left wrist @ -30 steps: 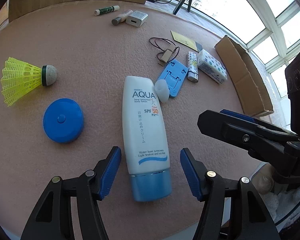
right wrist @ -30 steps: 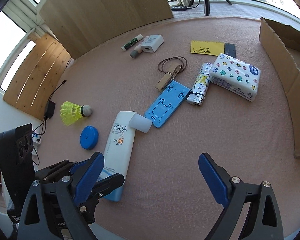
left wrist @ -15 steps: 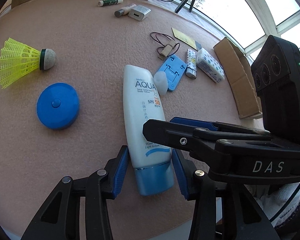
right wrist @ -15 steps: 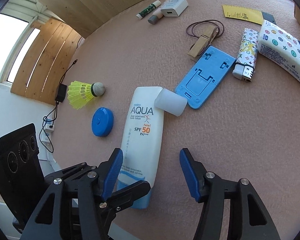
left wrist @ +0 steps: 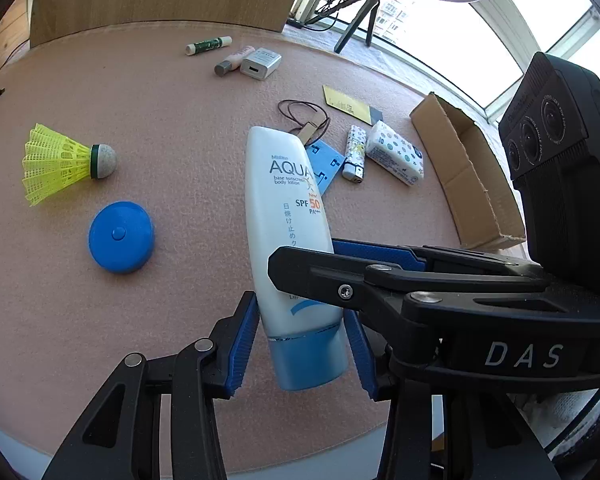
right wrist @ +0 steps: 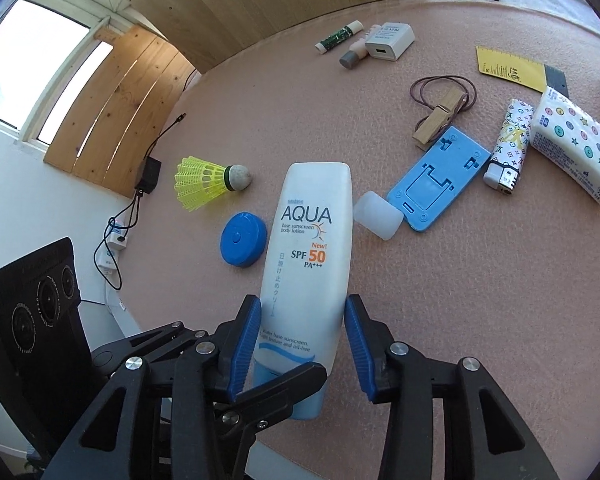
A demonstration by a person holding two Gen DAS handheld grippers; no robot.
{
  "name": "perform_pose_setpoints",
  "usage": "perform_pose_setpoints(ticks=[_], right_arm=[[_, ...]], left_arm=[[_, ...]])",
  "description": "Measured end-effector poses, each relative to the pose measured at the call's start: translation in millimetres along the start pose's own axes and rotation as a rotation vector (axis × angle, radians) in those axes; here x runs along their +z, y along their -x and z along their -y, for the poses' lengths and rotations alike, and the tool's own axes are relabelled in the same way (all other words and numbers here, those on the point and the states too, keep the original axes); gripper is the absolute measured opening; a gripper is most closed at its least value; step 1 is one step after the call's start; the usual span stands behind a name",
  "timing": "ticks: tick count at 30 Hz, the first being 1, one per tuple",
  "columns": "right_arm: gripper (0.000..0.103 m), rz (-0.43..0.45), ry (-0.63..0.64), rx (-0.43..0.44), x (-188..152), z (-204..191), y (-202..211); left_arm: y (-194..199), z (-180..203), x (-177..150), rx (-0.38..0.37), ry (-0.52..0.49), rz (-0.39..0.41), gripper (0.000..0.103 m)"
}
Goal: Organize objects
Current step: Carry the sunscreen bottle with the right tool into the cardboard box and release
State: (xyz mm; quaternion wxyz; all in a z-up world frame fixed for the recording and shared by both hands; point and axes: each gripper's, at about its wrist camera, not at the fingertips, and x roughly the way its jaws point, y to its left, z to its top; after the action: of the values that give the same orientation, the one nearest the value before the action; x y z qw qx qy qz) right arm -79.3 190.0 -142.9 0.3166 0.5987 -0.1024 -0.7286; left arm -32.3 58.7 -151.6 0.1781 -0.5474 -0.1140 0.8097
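**Both grippers clamped on the sunscreen tube**

The left gripper (left wrist: 302, 338) has its blue pads pressed against the lower end of the sunscreen tube (left wrist: 288, 216), just above the blue cap. The right gripper (right wrist: 304, 344) grips the same tube (right wrist: 306, 256) a little higher up, its pads squeezing the white body on both sides; in the left wrist view its black finger crosses in front of the tube. The tube's far end appears raised off the pink table (left wrist: 160, 100), though the fisheye makes this hard to judge.

Just left of the tube lies a round blue case (left wrist: 121, 237), and beyond it a yellow shuttlecock (left wrist: 66, 164). To the right sit a translucent cap (right wrist: 378, 216), a blue phone stand (right wrist: 436, 184), a patterned lighter (right wrist: 508, 148) and a tissue pack (right wrist: 576, 144). A cardboard box (left wrist: 472, 176) lies open at the table's right edge.
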Motion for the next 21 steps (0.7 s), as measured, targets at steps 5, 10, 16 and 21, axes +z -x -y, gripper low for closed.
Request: perform_pose_setpoints(ticks=[5, 10, 16, 21], right_arm=[[0.04, 0.063, 0.012, -0.012, 6, 6, 34], [0.04, 0.129, -0.007, -0.039, 9, 28, 71], [0.04, 0.204, -0.047, -0.082, 9, 66, 112], [0.04, 0.26, -0.091, -0.11, 8, 103, 147]], left_arm=[[5, 34, 18, -0.02, -0.051, 0.029, 0.047], [-4, 81, 34, -0.052, -0.124, 0.034, 0.047], [-27, 136, 56, -0.092, -0.187, 0.03, 0.046], [-44, 189, 69, -0.127, -0.247, 0.029, 0.046]])
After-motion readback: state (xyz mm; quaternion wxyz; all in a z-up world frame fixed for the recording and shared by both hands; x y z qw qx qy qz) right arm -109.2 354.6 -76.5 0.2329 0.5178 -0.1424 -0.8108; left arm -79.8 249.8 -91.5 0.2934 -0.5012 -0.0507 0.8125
